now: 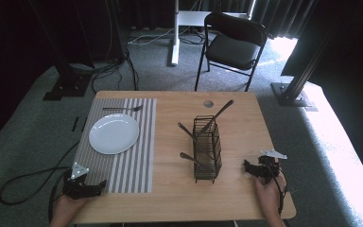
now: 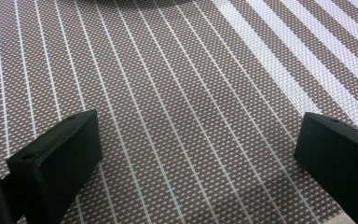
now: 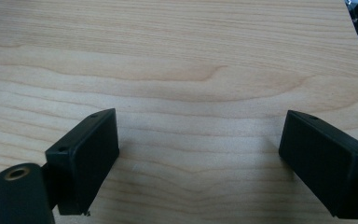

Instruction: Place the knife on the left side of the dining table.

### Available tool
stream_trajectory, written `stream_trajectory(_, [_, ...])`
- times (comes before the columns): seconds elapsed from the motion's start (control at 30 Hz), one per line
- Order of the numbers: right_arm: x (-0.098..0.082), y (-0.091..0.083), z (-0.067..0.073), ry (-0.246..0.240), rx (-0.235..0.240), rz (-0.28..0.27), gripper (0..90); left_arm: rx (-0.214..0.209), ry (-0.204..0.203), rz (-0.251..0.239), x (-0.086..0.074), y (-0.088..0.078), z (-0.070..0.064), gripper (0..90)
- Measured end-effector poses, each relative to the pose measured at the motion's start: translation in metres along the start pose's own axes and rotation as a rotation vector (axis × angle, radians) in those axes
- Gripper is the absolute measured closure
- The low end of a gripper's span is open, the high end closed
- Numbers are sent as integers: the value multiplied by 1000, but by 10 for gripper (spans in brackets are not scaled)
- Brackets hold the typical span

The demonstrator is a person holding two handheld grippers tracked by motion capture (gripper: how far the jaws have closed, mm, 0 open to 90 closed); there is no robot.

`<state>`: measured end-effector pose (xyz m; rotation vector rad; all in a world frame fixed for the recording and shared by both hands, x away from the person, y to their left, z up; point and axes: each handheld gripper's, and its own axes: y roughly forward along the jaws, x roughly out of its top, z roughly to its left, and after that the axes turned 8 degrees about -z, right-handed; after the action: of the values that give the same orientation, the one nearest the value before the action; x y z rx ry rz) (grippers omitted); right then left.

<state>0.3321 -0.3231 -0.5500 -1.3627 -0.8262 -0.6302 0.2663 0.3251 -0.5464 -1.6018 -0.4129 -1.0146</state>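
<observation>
A light wooden table stands on grey-green carpet. Beyond its far edge a black folding chair faces the table, and beside it rises a white stand post on a white base. Dark curtains close off the back. Black cables trail over the carpet at the left, near a black frame foot. Bright daylight falls across the floor on the right.
</observation>
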Motion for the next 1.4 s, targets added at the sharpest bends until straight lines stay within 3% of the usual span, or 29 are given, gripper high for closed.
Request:
stream_trajectory(0.67, [0, 0, 0, 0, -2, 0, 113, -16, 16, 6, 0, -2, 3, 33])
stream_trajectory(0.83, [0, 0, 0, 2, -5, 0, 113, -45, -16, -6, 0, -5, 3, 42])
stream_trajectory(1.03, [0, 0, 0, 2, -5, 0, 113, -58, -3, 4, 1, -6, -6, 43])
stream_trajectory(1.17, [0, 0, 0, 2, -5, 0, 113, -77, -14, -12, 5, -7, -9, 44])
stream_trajectory(1.33, [0, 0, 0, 2, -5, 0, 113, -89, 9, -21, 13, -9, -15, 50])
stream_trajectory(1.4, [0, 0, 0, 2, -5, 0, 113, -112, 26, -34, 21, -10, -21, 50])
